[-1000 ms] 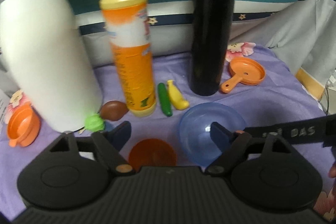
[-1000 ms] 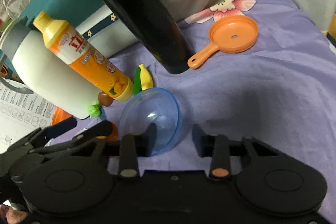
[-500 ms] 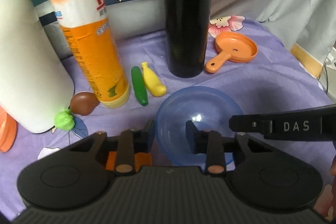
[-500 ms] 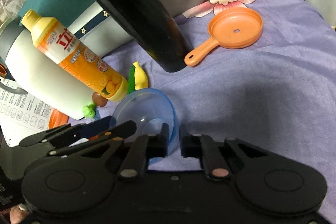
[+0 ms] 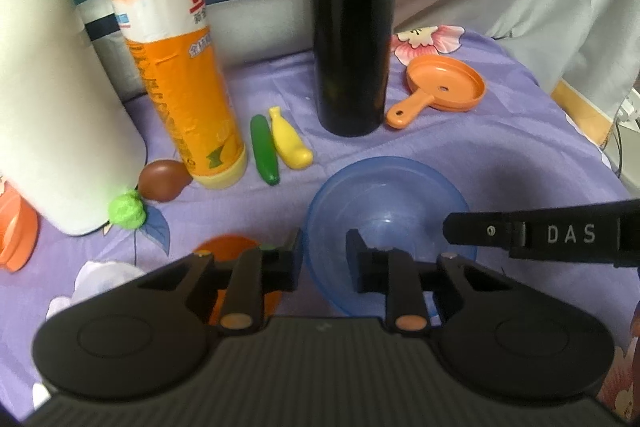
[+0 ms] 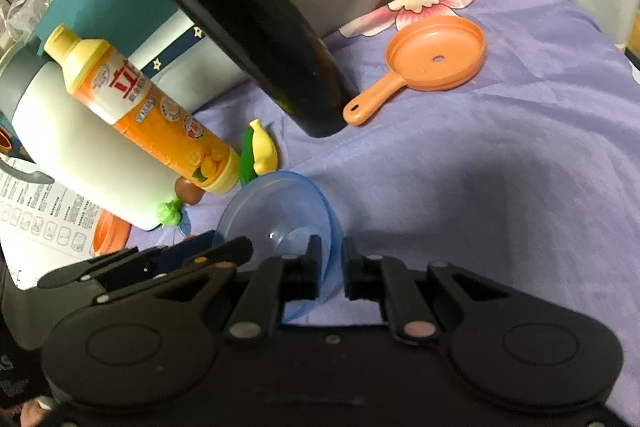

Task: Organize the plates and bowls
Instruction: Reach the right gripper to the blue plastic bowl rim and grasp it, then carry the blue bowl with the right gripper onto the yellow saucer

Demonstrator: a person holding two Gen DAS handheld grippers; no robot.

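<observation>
both grippers close on the same blue bowl (image 5: 384, 219), which sits on the purple cloth (image 6: 500, 155) in front of the black flask (image 5: 352, 27). the left gripper (image 5: 323, 259) has its jaws narrowed astride the bowl's near-left rim, one finger outside and one inside, seemingly pinching it; the right gripper (image 6: 332, 267) has its jaws nearly shut on the bowl's right rim. the risk, as a judgement: two grips on one thin, slick rim can fight, so the bowl may twist, pop free or tip, and a swing could knock the detergent bottle (image 5: 176, 67) or the flask. the orange plate (image 5: 228, 247) lies half hidden under the left gripper and could get dragged. the bowl is round, without a long axis; its mouth faces up, tilted slightly in the right view.
</observation>
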